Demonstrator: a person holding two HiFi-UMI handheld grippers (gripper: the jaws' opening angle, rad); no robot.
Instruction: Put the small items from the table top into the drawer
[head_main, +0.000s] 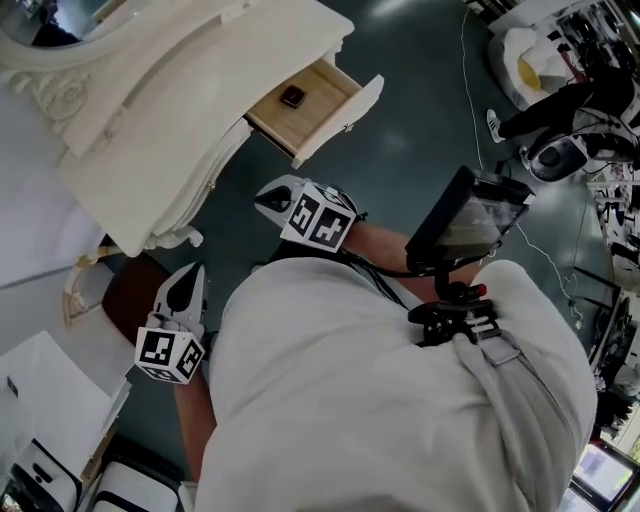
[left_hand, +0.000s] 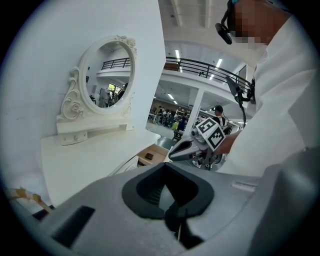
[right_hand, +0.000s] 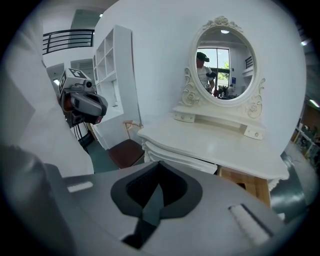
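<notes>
The drawer (head_main: 318, 112) stands pulled open toward four o'clock from the white worktop (head_main: 150, 100), its pale wood floor showing. One small dark item (head_main: 292, 97), perhaps square, lies inside toward eleven o'clock.

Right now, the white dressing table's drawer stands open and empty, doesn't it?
Not quite: the drawer does stand open, but it is not empty. The head view shows a small dark item lying inside it.
</notes>
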